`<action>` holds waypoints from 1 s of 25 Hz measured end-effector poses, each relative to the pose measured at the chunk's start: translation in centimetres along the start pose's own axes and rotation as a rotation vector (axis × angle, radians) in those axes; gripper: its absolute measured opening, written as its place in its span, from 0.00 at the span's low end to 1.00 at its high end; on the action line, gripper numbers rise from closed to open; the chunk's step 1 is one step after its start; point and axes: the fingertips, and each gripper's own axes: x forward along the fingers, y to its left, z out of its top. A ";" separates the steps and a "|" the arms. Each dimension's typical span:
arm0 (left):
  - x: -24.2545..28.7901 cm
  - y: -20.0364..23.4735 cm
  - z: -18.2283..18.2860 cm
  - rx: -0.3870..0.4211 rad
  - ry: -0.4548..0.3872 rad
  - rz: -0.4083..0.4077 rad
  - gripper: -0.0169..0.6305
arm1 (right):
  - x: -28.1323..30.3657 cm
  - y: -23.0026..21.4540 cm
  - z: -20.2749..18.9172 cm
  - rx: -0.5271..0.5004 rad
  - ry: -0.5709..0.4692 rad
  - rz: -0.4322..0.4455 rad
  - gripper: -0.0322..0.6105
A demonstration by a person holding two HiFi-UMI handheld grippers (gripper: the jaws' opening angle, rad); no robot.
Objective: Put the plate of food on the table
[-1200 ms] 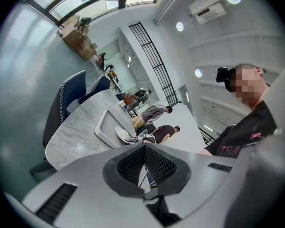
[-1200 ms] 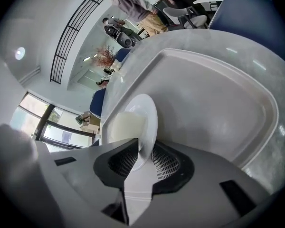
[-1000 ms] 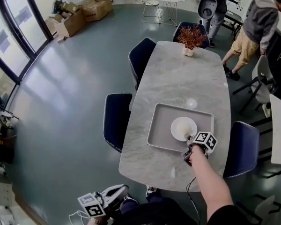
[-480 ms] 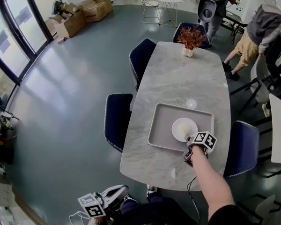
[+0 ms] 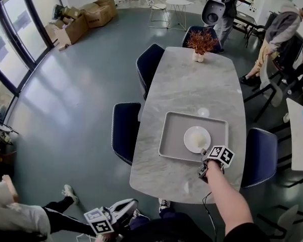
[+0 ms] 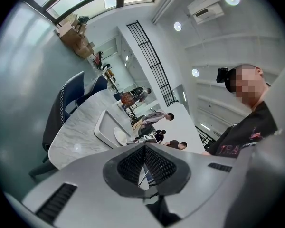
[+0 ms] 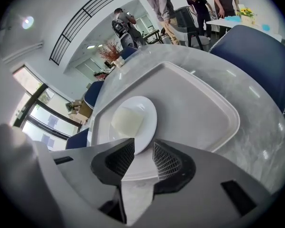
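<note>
Now the right gripper (image 7: pixel 143 151) is opening its jaws, with the rim of the plate (image 7: pixel 133 121) between them, on the tray (image 7: pixel 202 103). The left gripper (image 6: pixel 145 152) is closed, holding nothing.

The right arm (image 5: pixel 226 200) reaches forward, forearm bare. The right claw (image 5: pixel 204 154) sits low at its end, jaws opening, with the rim of the plate (image 7: pixel 133 120) between them. The left claw (image 5: pixel 125 208) hangs low beside the body, jaws together with nothing between them.

Plant (image 5: pixel 202 39) in pot (image 5: pixel 197 57). Far left of plant: boxes (image 5: pixel 83 18). Behind plant: side table (image 5: pixel 178 4). Right of plant: hooded person (image 5: pixel 280 29) bending.
</note>
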 end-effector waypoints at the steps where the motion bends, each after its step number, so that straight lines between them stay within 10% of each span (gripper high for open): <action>1: 0.1 0.0 0.0 0.005 0.009 -0.006 0.03 | -0.5 0.2 0.0 0.005 -0.017 0.023 0.24; 4: 0.1 -0.1 0.3 0.008 0.033 -0.035 0.03 | -2.2 1.1 -0.6 0.013 -0.055 0.094 0.07; 25: -5.8 -1.1 2.2 0.112 0.274 -0.270 0.03 | -17.6 10.9 -21.2 0.002 -0.107 0.477 0.06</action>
